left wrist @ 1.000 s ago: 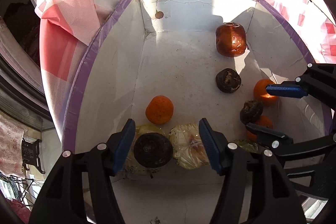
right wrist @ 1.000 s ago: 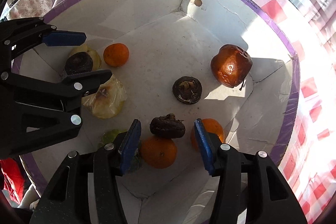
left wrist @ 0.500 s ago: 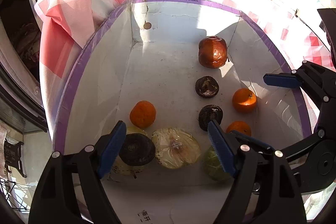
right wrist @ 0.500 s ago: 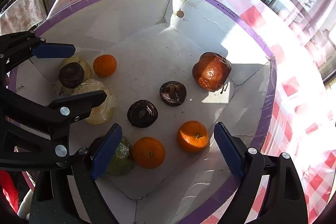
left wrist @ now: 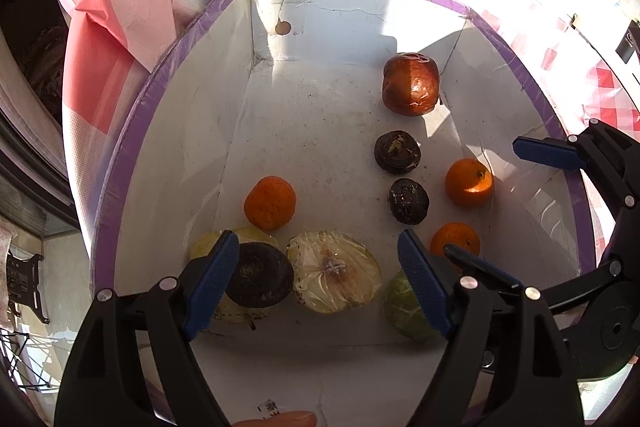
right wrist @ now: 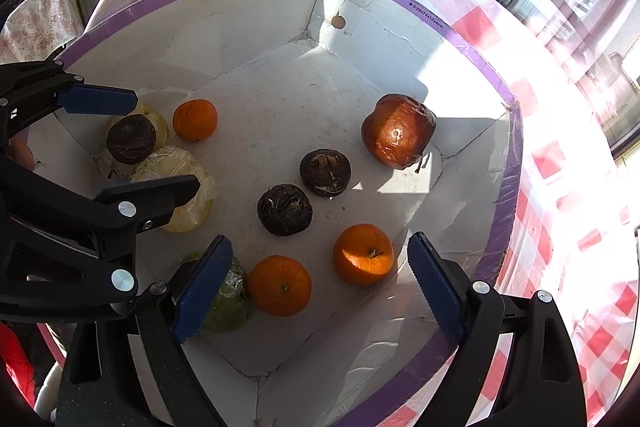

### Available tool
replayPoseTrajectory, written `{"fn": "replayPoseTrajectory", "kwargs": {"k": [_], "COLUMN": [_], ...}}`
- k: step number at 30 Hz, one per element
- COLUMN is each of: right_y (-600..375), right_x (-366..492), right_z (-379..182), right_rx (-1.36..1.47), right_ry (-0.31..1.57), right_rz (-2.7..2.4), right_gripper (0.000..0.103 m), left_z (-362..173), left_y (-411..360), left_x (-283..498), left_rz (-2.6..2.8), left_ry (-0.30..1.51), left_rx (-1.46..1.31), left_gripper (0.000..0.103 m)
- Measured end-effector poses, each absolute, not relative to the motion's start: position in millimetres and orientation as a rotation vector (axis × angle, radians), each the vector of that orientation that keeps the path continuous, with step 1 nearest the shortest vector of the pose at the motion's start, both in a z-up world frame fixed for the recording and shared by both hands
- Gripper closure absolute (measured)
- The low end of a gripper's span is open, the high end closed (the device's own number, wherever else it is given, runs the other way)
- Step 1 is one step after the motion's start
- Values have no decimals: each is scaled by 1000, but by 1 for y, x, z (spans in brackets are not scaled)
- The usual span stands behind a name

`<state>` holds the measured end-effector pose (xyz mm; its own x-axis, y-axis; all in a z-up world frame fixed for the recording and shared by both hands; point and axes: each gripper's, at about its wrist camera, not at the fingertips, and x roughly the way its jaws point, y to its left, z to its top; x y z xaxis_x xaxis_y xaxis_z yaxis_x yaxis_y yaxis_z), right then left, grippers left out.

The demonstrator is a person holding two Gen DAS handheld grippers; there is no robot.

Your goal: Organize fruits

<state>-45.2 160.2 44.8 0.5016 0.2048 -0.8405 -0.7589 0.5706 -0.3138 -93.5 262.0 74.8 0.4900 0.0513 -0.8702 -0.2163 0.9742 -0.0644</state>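
A white box with a purple rim (left wrist: pixel 120 163) (right wrist: pixel 500 163) holds several fruits. A red-brown pomegranate (left wrist: pixel 410 85) (right wrist: pixel 398 131) lies at the far side. Two dark round fruits (left wrist: pixel 397 151) (left wrist: pixel 409 201) lie mid-box, also in the right wrist view (right wrist: pixel 325 167) (right wrist: pixel 284 209). Three oranges (left wrist: pixel 270 202) (left wrist: pixel 469 182) (left wrist: pixel 455 238) lie around them. A third dark fruit (left wrist: pixel 259 275) sits on a yellow fruit, beside a wrapped pale fruit (left wrist: pixel 334 271) and a green one (left wrist: pixel 404 307). My left gripper (left wrist: pixel 316 281) is open above these. My right gripper (right wrist: pixel 320 281) is open above two oranges (right wrist: pixel 279 285) (right wrist: pixel 363 254).
A red-and-white checked cloth (left wrist: pixel 120 11) (right wrist: pixel 560 187) covers the table under the box and bunches up at its far left corner. Windows stand behind. The box's far left floor (left wrist: pixel 312 115) holds no fruit.
Both grippers have opened wide and pulled back up from the fruits. The dark fruit that lay between my right fingers now lies free on the box floor.
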Motion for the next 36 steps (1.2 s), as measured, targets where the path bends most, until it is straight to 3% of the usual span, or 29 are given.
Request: {"fn": "replayPoseTrajectory", "kwargs": {"k": [7, 36], "right_y": [161, 170], "right_x": [-46, -34], "right_z": [45, 37], "right_rx": [-759, -819], "right_ry": [852, 986], "right_rz": [657, 696], "right_gripper": [17, 15], "left_z": [74, 61], "left_y": [263, 260], "left_x": [-89, -66], "left_rz": [145, 250], "left_ry": [1052, 1241], "left_rx": [-218, -176], "left_gripper": [15, 15]}}
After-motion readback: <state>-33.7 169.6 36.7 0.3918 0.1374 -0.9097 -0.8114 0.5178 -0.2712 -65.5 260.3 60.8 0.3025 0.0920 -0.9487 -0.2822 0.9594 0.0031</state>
